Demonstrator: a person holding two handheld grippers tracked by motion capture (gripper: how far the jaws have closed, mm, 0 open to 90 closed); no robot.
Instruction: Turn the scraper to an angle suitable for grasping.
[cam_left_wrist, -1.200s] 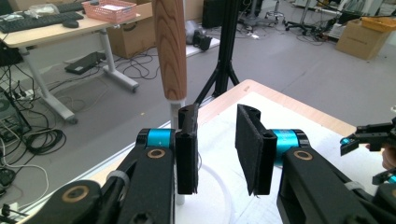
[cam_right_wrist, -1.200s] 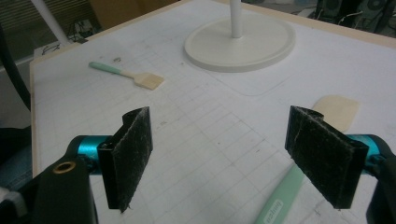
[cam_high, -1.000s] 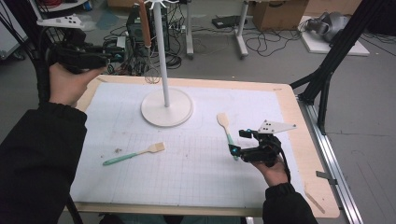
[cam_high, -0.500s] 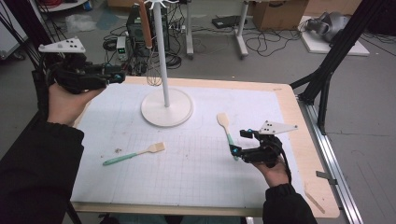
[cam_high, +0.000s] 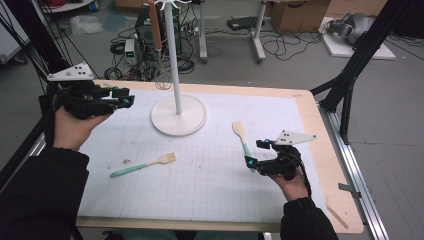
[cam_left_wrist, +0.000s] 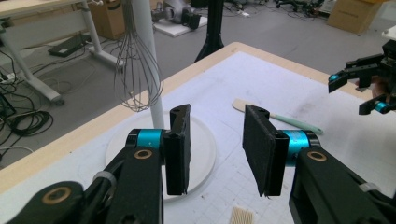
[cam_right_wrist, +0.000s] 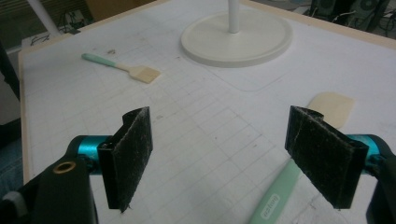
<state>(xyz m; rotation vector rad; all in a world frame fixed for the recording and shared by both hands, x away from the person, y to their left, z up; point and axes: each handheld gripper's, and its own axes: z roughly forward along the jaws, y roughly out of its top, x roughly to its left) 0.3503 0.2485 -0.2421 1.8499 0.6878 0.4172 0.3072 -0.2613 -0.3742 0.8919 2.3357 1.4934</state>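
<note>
Left gripper (cam_high: 124, 98) has swung in toward the stand (cam_high: 178, 114), jaws parted, empty; right gripper (cam_high: 255, 154) stays wide open over the spatula (cam_high: 241, 136), likely pre-grasp.

Two spatulas (cam_high: 241, 136) (cam_high: 143, 165) — one whisk (cam_left_wrist: 137, 70) — one stand (cam_high: 179, 114)

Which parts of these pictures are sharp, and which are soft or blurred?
High view: soft overall, mat grid faint. Left gripper view: jaws sharp, whisk clear, floor clutter behind softer. Right gripper view: jaw pads crisp with lint visible, spatula handle print blurred, stand base slightly soft.
</note>
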